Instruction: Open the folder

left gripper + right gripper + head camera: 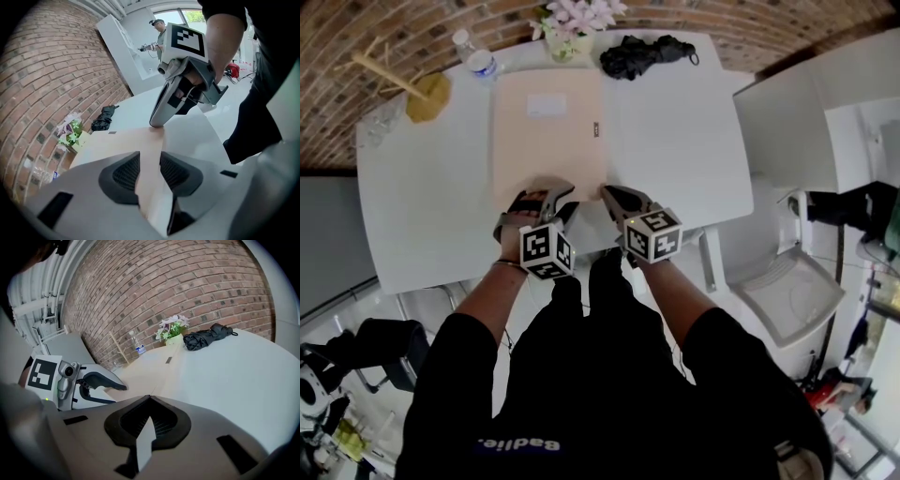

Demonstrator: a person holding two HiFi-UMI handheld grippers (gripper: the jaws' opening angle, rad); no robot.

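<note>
A beige folder [548, 131] lies closed on the white table [675, 141], with a small dark clasp on its right edge. My left gripper [542, 199] is at the folder's near edge. In the left gripper view its jaws [150, 157] stand a little apart with the folder's beige cover [117, 145] running between the pads, which do not clamp it. My right gripper [612, 194] is shut, and its tip [157, 123] rests on the folder's near right corner. From the right gripper view [150, 398] the folder [145, 369] stretches ahead and the left gripper [119, 395] sits to the left.
Behind the folder stand a pot of flowers [572, 28], a folded black umbrella [642, 54], a water bottle [476, 56] and a yellow holder with sticks [427, 94]. A second white table [797, 112] and a white chair [783, 291] are at the right.
</note>
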